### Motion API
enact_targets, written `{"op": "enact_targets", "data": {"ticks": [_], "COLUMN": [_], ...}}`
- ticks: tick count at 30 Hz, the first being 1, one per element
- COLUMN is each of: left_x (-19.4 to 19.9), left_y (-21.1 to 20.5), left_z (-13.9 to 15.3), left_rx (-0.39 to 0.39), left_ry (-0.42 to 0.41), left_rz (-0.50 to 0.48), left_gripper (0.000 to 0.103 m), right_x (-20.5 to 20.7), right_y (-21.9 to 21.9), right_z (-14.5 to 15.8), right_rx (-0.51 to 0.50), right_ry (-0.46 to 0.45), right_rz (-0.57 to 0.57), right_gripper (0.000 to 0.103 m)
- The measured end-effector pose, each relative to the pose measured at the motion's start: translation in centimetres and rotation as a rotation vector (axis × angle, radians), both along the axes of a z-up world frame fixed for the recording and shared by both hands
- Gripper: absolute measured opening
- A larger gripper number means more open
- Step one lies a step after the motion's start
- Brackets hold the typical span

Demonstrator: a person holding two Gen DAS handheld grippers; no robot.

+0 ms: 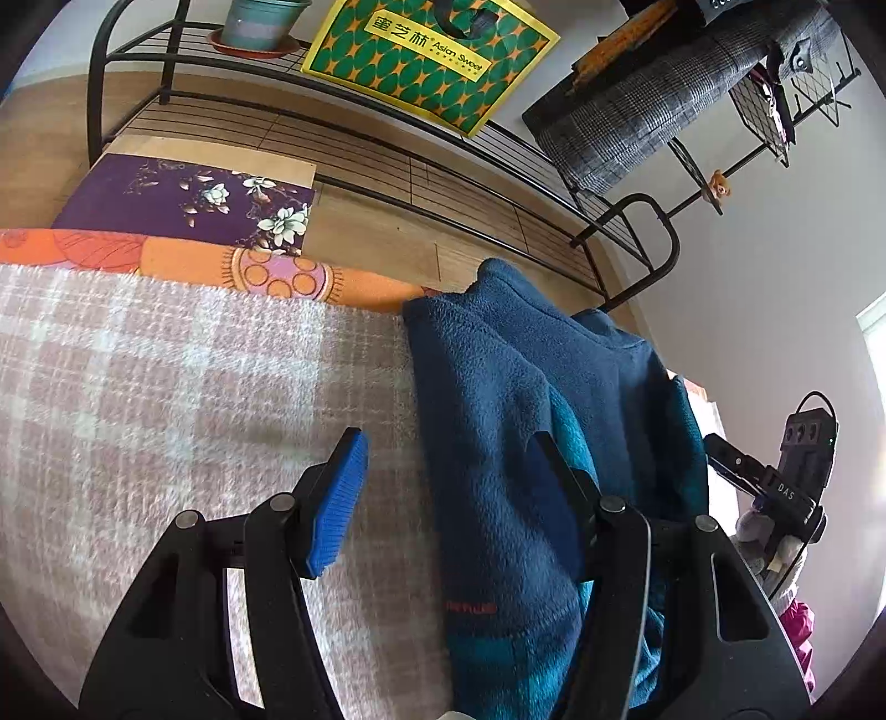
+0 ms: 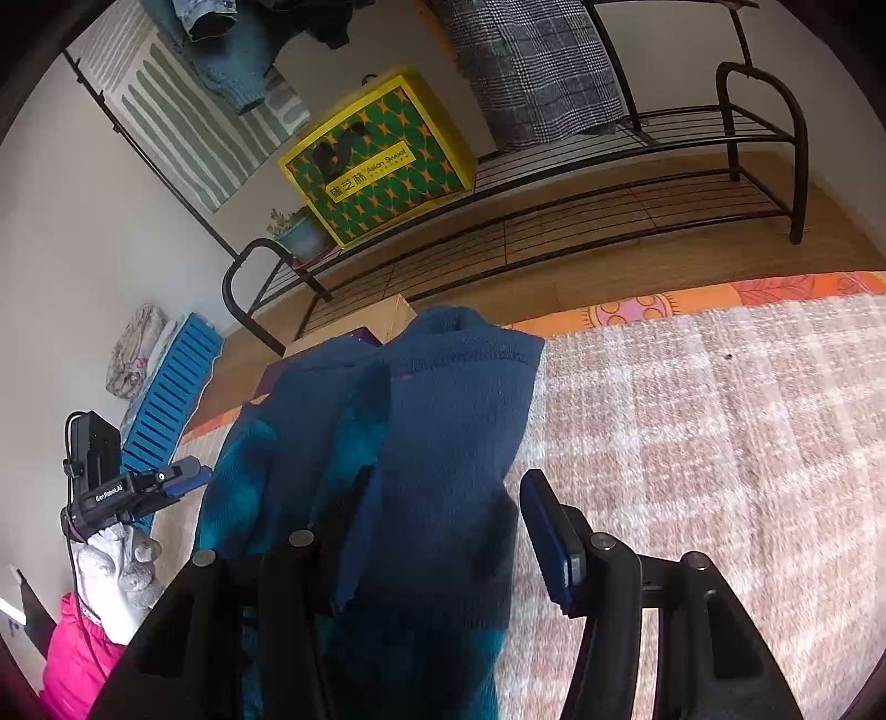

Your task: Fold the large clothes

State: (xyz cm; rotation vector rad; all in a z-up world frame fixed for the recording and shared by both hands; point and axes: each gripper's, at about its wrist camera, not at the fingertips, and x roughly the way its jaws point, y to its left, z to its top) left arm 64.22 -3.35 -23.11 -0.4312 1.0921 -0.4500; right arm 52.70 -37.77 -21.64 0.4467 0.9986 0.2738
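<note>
A dark blue fleece garment [image 1: 498, 421] with teal patches lies bunched on a pink-and-white checked blanket [image 1: 166, 399]. My left gripper [image 1: 448, 487] is open; its jaws stand wide over the garment's left edge, left blue pad [image 1: 338, 498] over the blanket, right finger against the fleece. The same fleece [image 2: 432, 443] fills the middle of the right wrist view. My right gripper [image 2: 448, 526] is open, jaws wide around the fleece's right part, with the right pad [image 2: 548, 537] over the blanket [image 2: 720, 443]. The other gripper [image 2: 166, 482] shows at far left, held by a gloved hand.
A black metal rack [image 1: 498, 183] stands on the wooden floor beyond the bed, holding a yellow-green box [image 1: 426, 55], a potted plant [image 1: 260, 25] and plaid cloth [image 1: 637, 116]. An orange patterned sheet [image 1: 232, 266] edges the blanket. A blue slatted crate [image 2: 171, 387] leans at left.
</note>
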Motion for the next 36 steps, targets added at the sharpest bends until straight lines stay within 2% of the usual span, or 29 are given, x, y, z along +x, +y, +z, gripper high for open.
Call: {"op": "enact_targets", "data": {"ticks": [2, 3, 4, 5, 6, 7, 8, 10, 12, 14, 15, 16, 17, 18, 19, 20, 21, 22, 24, 29, 33, 36], "left_x": [0.9, 1.2, 1.5, 1.7, 1.8, 1.8, 1.9, 2.1, 2.4, 2.7, 2.8, 3.0, 3.0, 3.0, 3.0, 2.9, 2.7, 2.5, 1.9, -0.1, -2.7, -5.2], "left_y": [-0.7, -1.1, -1.5, -2.0, -2.5, -3.0, -3.4, -4.0, -4.3, -4.3, -4.3, -4.4, -4.5, -4.7, -4.8, -4.9, -4.9, -4.9, -4.7, -4.2, -4.1, -3.9], "left_z": [-0.4, -0.6, -0.7, -0.8, -0.8, -0.7, -0.5, -0.5, -0.8, -1.0, -1.0, -1.0, -1.0, -1.0, -0.9, -0.8, -0.6, -0.4, 0.4, 3.2, 6.4, 9.0], "left_rx": [-0.011, -0.014, -0.014, -0.011, -0.002, 0.006, 0.016, 0.045, 0.06, 0.041, 0.041, 0.049, 0.056, 0.07, 0.08, 0.081, 0.08, 0.075, 0.068, 0.029, 0.026, 0.017], "left_ry": [-0.001, -0.002, -0.004, -0.006, -0.009, -0.015, -0.027, -0.042, -0.038, -0.045, -0.05, -0.059, -0.068, -0.073, -0.076, -0.083, -0.091, -0.101, -0.126, -0.181, -0.238, -0.277], "left_rz": [-0.005, -0.007, -0.012, -0.022, -0.033, -0.048, -0.057, -0.065, -0.057, -0.043, -0.044, -0.042, -0.043, -0.047, -0.048, -0.042, -0.035, -0.029, -0.018, -0.002, -0.006, -0.015], "left_gripper": [0.062, 0.061, 0.061, 0.058, 0.041, 0.032, 0.032, 0.034, 0.039, 0.039, 0.039, 0.038, 0.033, 0.012, 0.006, 0.006, 0.006, 0.006, 0.005, 0.004, 0.004, 0.004], "right_x": [1.1, 1.4, 1.7, 2.0, 2.2, 2.2, 2.1, 2.1, 2.3, 2.6, 2.9, 3.2, 3.6, 3.7, 4.0, 4.2, 4.2, 4.1, 3.6, 2.1, -0.2, -2.4], "right_y": [-0.1, -0.2, -0.2, -0.2, 0.0, 0.1, 0.1, -0.8, -1.2, -0.7, -0.4, -0.4, -0.5, -0.7, -0.7, -0.6, -0.2, 0.4, 1.5, 1.3, 2.2, 2.6], "right_z": [-0.6, -1.0, -1.4, -1.5, -1.4, -0.8, 0.1, 1.4, 1.2, 0.3, -0.3, -0.9, -1.4, -1.7, -1.9, -2.2, -2.1, -1.7, -0.5, 3.5, 6.8, 9.2], "right_rx": [0.005, 0.013, 0.026, 0.029, 0.002, -0.052, -0.102, -0.114, -0.106, -0.122, -0.136, -0.141, -0.138, -0.123, -0.091, -0.066, -0.081, -0.123, -0.192, -0.218, -0.287, -0.295], "right_ry": [-0.006, -0.002, 0.004, 0.015, 0.015, 0.003, -0.027, -0.068, -0.063, -0.047, -0.023, 0.0, 0.011, 0.007, 0.005, 0.009, -0.003, -0.027, -0.075, -0.159, -0.218, -0.249], "right_rz": [-0.005, -0.006, -0.002, 0.003, 0.011, 0.023, 0.03, 0.028, 0.044, 0.079, 0.081, 0.069, 0.046, 0.028, 0.03, 0.043, 0.048, 0.064, 0.099, 0.089, 0.11, 0.12], "right_gripper": [0.056, 0.053, 0.029, 0.018, 0.007, 0.004, 0.004, 0.003, 0.003, 0.008, 0.021, 0.05, 0.058, 0.057, 0.037, 0.022, 0.01, 0.007, 0.006, 0.005, 0.005, 0.005]}}
